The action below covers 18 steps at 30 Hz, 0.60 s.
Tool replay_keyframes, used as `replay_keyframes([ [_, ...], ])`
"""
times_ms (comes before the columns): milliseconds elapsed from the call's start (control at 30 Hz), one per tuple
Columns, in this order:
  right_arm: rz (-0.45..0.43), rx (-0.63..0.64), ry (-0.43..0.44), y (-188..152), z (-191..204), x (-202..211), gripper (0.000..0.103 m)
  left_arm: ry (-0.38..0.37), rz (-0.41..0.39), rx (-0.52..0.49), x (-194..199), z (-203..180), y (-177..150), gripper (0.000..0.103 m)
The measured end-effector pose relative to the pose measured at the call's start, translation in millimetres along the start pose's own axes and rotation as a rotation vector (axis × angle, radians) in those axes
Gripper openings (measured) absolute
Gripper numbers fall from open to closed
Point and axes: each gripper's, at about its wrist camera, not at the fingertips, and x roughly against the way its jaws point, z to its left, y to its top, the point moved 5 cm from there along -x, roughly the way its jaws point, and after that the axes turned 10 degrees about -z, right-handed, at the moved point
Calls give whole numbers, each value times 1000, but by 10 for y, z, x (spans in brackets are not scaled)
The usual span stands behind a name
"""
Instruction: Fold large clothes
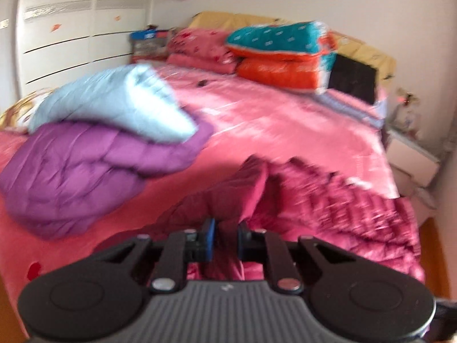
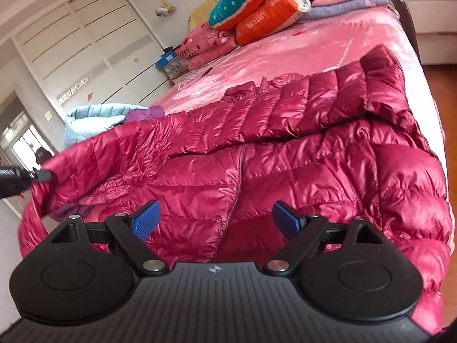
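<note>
A shiny crimson down jacket (image 2: pixel 285 148) lies spread over the near part of the pink bed (image 2: pixel 285 51), its zip running down the middle. In the left wrist view, my left gripper (image 1: pixel 227 238) is shut on a bunched fold of the jacket (image 1: pixel 328 200), and the cloth rises from the bed to the blue pads. The right wrist view shows the left gripper's tip (image 2: pixel 34 175) at the far left, holding up the jacket's edge. My right gripper (image 2: pixel 215 220) hovers open above the jacket's front by the zip, with nothing between its fingers.
A purple padded jacket (image 1: pixel 71 177) with a light-blue one (image 1: pixel 114 103) on top lies at the bed's left. Folded quilts (image 1: pixel 280 57) and pink pillows (image 1: pixel 200 48) are stacked by the headboard. A white wardrobe (image 1: pixel 71 28) stands at the left. A white nightstand (image 1: pixel 411 160) flanks the bed's right edge.
</note>
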Motion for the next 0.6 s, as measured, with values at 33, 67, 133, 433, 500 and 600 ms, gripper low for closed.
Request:
replay_keyframes([
  [33, -1, -20, 5, 7, -21, 12, 103, -31, 0, -6, 16, -128, 55, 12],
  [67, -4, -43, 13, 21, -50, 30, 103, -59, 4, -10, 19, -241, 84, 12],
  [133, -11, -83, 20, 42, -108, 65, 103, -121, 22, -12, -2, -498, 125, 13],
  [433, -17, -192, 115, 118, -226, 216, 103, -299, 114, -3, -342, -1558, -17, 13],
  [500, -15, -199, 123, 132, -253, 234, 103, -297, 134, -20, -424, -1690, -122, 13],
  [600, 7, -219, 142, 140, -303, 290, 103, -277, 137, -15, -477, -1694, -275, 13],
])
